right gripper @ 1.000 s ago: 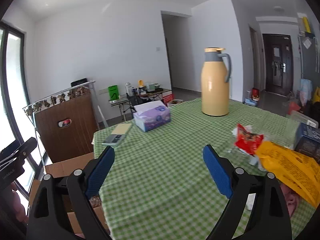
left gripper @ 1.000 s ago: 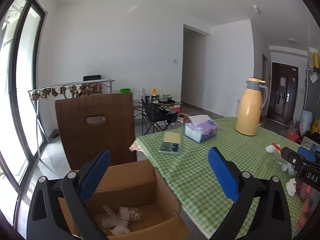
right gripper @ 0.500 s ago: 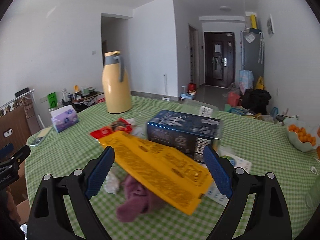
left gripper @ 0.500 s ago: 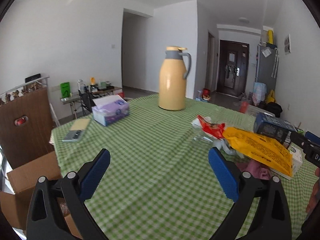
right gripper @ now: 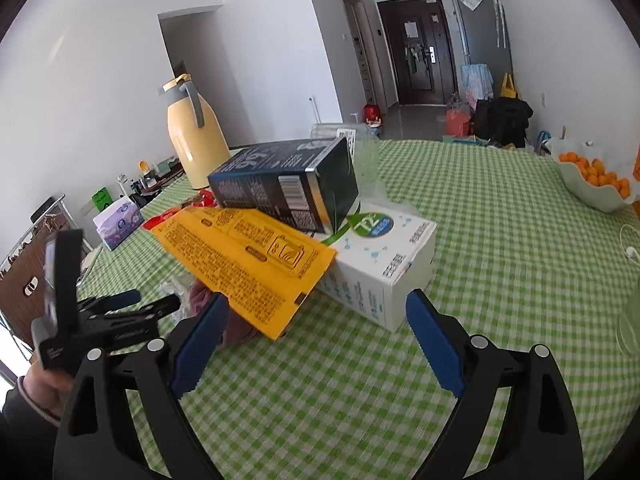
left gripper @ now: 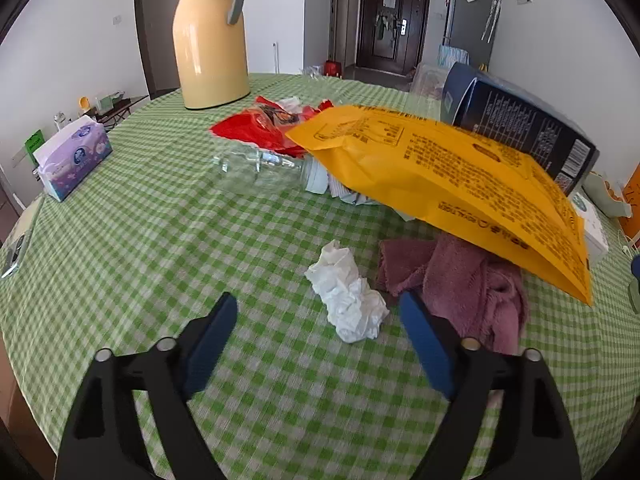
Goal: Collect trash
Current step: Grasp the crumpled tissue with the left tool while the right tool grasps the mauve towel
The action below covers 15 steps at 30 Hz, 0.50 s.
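Observation:
A crumpled white tissue lies on the green checked tablecloth, just ahead of my open, empty left gripper and between its fingers' line. A large yellow bag leans over a purple cloth, a red wrapper and a clear plastic wrapper. My right gripper is open and empty, in front of the yellow bag and a white box. The left gripper also shows in the right wrist view.
A dark blue box rests on the white box. A yellow thermos jug and a purple tissue box stand at the table's far left. A bowl of oranges sits at the far right. A phone lies at the left edge.
Both grippers swung right, away from the cardboard box and chair, and came down close over the table. The left now faces the tissue, the right the boxes and yellow bag.

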Motion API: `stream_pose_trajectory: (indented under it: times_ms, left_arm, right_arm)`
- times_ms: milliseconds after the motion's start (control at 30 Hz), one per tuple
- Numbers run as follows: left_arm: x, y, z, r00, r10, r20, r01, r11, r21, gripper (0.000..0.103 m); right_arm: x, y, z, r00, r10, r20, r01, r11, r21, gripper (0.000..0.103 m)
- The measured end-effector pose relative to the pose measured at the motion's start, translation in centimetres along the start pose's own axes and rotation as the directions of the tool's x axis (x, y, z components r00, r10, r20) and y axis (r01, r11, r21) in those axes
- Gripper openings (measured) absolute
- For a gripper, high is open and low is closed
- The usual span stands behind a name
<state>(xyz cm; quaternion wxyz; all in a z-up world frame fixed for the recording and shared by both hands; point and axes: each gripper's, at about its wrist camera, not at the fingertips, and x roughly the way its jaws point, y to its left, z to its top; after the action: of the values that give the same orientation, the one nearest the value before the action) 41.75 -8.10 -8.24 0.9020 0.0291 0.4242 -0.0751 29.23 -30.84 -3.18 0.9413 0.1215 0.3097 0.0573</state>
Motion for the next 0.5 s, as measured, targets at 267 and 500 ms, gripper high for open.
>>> stream_pose_trajectory:
  times_ms: [267,500]
  left_arm:
    - [-0.2,0.7,0.2,0.997,-0.074,-0.023,0.074,0.997,-0.01,0.011]
    - [-4.7,3.1,-0.5,0.998,-0.055,0.019,0.056,0.997,-0.05,0.01]
  right_arm:
    - [2.7,4.3,-2.9,0.964,0.226,-0.138,-0.215,0.973,0.088,0.08]
    - [8.9,7.5,-2.1,0.97,0.126,-0.207,-0.095,0.984,0.15,0.055]
